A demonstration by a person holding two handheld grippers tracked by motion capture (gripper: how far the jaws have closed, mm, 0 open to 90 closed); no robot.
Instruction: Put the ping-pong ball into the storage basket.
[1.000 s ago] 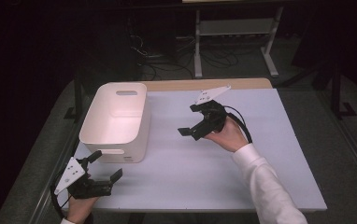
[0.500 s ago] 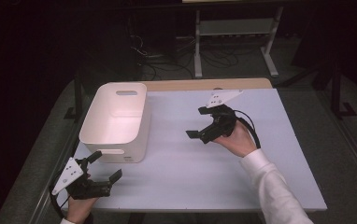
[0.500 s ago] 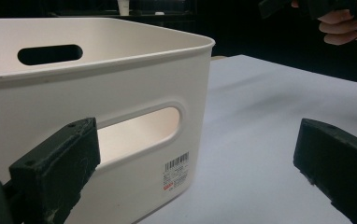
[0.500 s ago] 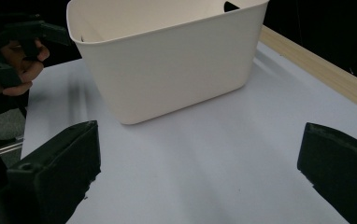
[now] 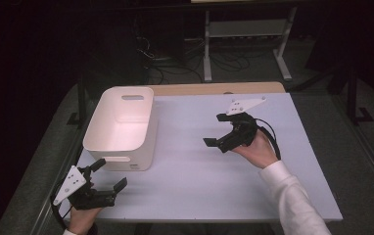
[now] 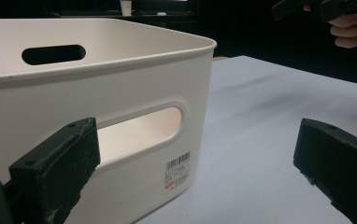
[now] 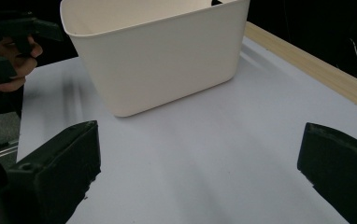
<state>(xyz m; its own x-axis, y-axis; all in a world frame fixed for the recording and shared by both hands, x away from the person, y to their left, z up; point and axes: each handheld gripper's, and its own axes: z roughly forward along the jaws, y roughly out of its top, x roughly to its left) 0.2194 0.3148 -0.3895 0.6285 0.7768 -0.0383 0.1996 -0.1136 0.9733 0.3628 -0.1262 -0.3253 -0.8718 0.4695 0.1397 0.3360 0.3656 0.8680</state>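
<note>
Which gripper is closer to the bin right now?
The left gripper: it sits just off the white bin's near end wall with the handle slot. The right gripper is farther off over open table.

Both grippers are black, angular tools with two blocky jaws. The left gripper, just in front of the white bin's near end, carries a pale grey three-cornered plate dotted with small dark holes. The right gripper, to the right of the bin, bears a like plate, and a black cable loops from its back. The right arm wears a white long sleeve. The jaw faces look matte and scuffed.
</note>
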